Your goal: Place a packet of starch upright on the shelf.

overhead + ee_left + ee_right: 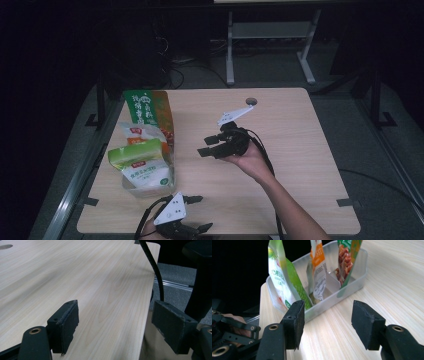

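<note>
**A:** Since both tools are empty right now, here's the layout. The right gripper [216,145] sits over the middle of the tabletop [300,150], forearm coming in at a slant from the near edge, jaws spread wide and pointing toward the left edge. The left gripper [197,212] hangs at the near edge, left of centre, jaws also released with nothing between them.

**B:** And the stuff it's facing?

**A:** A clear plastic bin [352,282] by the left edge holds three upright pouches: a light green pouch [140,162] nearest, an orange and white pouch [142,134] in the middle, a dark green pouch [147,107] farthest. Bare wood separates the right gripper from the bin, and the whole right half of the tabletop is open.
</note>
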The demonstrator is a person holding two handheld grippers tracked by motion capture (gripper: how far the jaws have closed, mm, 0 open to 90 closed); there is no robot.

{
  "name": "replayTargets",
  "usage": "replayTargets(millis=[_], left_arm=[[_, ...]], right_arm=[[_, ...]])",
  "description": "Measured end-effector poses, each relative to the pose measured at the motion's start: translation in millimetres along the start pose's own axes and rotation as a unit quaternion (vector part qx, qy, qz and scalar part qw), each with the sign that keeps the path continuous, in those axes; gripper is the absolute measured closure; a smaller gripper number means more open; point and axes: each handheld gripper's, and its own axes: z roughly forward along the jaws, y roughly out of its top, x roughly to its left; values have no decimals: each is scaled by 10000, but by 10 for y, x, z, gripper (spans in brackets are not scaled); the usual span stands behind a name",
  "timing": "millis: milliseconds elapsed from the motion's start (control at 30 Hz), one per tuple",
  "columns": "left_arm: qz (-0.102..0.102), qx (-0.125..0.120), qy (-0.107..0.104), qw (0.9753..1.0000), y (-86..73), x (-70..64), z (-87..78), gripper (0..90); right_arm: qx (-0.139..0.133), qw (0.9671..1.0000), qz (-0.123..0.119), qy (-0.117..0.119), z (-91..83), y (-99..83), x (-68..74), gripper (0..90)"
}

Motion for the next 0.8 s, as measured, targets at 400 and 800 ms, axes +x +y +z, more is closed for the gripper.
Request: replayTargets(millis=[400, 800], left_arm=[[-19, -2, 8, 10000, 0, 3, -1, 218], [-55, -52, 54, 10000, 3, 13, -12, 217]], right_arm=[[-44, 9997, 157, -154, -116, -144, -81, 416], [17, 9994, 248, -243, -259, -223, -125, 394]])
